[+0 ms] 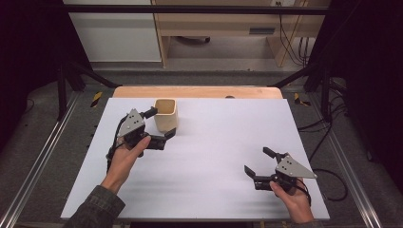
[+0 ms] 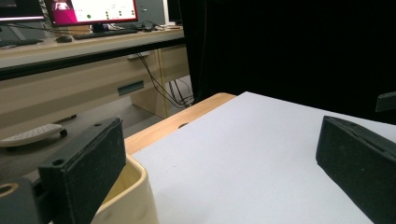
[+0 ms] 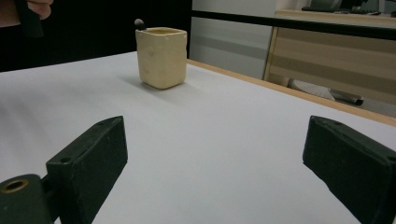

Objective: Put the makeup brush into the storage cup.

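Cream cup (image 1: 166,114) stands upright half inside my left gripper (image 1: 159,124), one spread jaw over its rim; right gripper (image 1: 259,160) gapes empty, well apart.

One cream cup (image 1: 166,114) stands on one white table (image 1: 214,156), and it also appears in the left gripper view (image 2: 122,198) and the right gripper view (image 3: 161,57). Two hand-held grippers are present, a left gripper (image 1: 160,124) and a right gripper (image 1: 258,160), each with two black jaws and one grey three-cornered plate, and two hands hold them, a left hand (image 1: 124,159) and a right hand (image 1: 292,198). In the background, the left gripper view shows two monitors, one (image 2: 93,10) and another (image 2: 21,9), and one keyboard (image 2: 100,33) on one desk (image 2: 74,51).
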`<state>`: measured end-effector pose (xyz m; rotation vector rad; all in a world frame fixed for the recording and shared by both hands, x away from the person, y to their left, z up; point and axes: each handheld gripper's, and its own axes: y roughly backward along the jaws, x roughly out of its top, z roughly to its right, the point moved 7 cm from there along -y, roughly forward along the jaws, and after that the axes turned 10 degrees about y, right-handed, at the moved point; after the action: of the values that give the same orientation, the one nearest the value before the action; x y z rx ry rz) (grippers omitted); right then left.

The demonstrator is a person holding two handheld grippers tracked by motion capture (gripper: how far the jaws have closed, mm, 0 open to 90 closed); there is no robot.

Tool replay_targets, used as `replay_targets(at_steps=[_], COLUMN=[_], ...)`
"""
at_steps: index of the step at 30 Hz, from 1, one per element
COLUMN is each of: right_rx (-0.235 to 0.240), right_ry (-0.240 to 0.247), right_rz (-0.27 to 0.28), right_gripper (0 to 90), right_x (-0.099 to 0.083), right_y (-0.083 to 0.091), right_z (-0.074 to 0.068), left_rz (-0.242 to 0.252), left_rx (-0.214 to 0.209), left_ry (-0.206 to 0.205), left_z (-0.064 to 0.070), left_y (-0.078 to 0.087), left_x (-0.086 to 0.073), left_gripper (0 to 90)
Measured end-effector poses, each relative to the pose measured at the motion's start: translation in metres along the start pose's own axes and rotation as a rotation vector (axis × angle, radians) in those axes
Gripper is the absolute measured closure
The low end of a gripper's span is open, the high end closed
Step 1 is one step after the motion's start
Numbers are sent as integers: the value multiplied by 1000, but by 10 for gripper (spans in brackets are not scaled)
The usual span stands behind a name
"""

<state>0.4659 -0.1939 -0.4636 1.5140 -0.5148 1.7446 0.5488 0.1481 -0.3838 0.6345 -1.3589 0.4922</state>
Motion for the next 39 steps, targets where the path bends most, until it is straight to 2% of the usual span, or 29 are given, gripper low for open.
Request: replay_targets(at_steps=[12, 20, 27, 32, 39], right_rx=[0, -6, -8, -3, -20], right_ry=[-5, -2, 1, 7, 6], right_rz=[4, 13, 11, 16, 17], right_gripper=[65, 65, 63, 59, 49], right_x=[1, 2, 1, 2, 1], right_y=[0, 1, 1, 1, 2], right_z=[-1, 1, 2, 1, 5], left_rz=[30, 44, 54, 60, 71], left_rx=[26, 55, 71, 78, 91], left_ry=[16, 18, 40, 37, 33], left_z=[-3, -11, -17, -17, -17], left_y=[26, 48, 66, 76, 87], left_x=[-6, -12, -21, -25, -28], left_gripper=[12, 12, 13, 13, 13])
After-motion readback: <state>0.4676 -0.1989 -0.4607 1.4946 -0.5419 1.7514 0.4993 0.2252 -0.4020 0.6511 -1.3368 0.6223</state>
